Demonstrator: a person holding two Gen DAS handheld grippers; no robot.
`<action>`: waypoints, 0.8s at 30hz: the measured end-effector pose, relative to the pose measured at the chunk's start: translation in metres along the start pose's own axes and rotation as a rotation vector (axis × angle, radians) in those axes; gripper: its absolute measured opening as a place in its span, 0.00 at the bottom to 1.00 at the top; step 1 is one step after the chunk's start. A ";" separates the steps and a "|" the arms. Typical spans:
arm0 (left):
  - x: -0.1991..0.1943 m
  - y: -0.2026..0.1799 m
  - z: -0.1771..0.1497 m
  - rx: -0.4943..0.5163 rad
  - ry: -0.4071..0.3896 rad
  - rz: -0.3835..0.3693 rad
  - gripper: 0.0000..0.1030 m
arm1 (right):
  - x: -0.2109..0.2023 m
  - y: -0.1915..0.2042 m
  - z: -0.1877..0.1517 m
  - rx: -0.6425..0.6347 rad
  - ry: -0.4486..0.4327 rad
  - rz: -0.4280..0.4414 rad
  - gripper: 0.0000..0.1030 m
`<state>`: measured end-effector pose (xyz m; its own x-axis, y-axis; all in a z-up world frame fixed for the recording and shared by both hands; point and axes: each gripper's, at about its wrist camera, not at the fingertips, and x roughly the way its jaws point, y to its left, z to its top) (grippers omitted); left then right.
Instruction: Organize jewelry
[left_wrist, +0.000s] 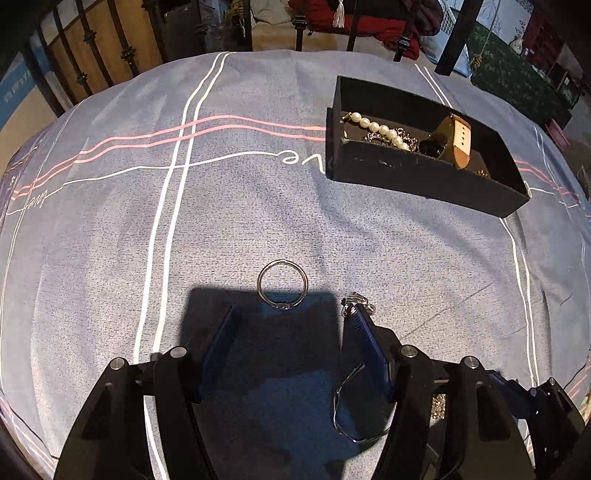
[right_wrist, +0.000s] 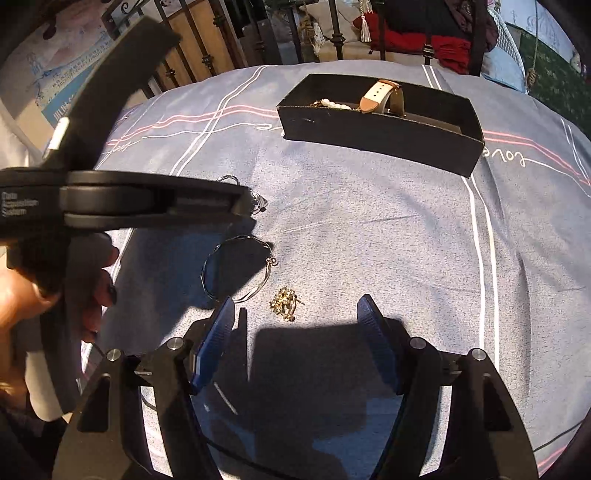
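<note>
A black box (left_wrist: 417, 173) (right_wrist: 373, 129) on the blue cloth holds a pearl strand (left_wrist: 376, 129), dark chains and a tan-strap watch (left_wrist: 460, 142) (right_wrist: 380, 94). A silver ring (left_wrist: 283, 283) lies just ahead of my open left gripper (left_wrist: 291, 317). A small silver piece (left_wrist: 356, 301) sits at its right fingertip, and a thin wire bangle (left_wrist: 351, 410) (right_wrist: 236, 267) lies beside its right finger. My open right gripper (right_wrist: 295, 310) has a small gold chain cluster (right_wrist: 284, 304) just ahead between its fingers. The left gripper body (right_wrist: 147, 199) shows in the right wrist view.
The blue cloth (left_wrist: 258, 206) with white and pink stripes covers a rounded surface. Black metal railings (left_wrist: 96, 55) stand behind it, with red fabric (right_wrist: 417, 40) beyond. A hand (right_wrist: 55, 295) holds the left gripper.
</note>
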<state>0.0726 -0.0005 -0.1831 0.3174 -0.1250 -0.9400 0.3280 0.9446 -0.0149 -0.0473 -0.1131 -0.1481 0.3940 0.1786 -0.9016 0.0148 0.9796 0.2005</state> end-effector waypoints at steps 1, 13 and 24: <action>0.000 -0.004 0.002 0.009 -0.005 0.013 0.60 | 0.002 0.000 0.001 0.004 0.005 0.011 0.64; -0.006 -0.015 0.002 0.053 -0.028 -0.049 0.00 | 0.002 -0.003 -0.003 0.018 0.010 0.037 0.17; -0.073 -0.010 0.018 0.043 -0.149 -0.104 0.00 | -0.035 -0.011 0.018 0.020 -0.065 -0.002 0.17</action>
<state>0.0620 -0.0060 -0.1087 0.4068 -0.2678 -0.8734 0.4030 0.9106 -0.0915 -0.0446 -0.1322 -0.1118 0.4526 0.1698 -0.8754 0.0338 0.9777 0.2071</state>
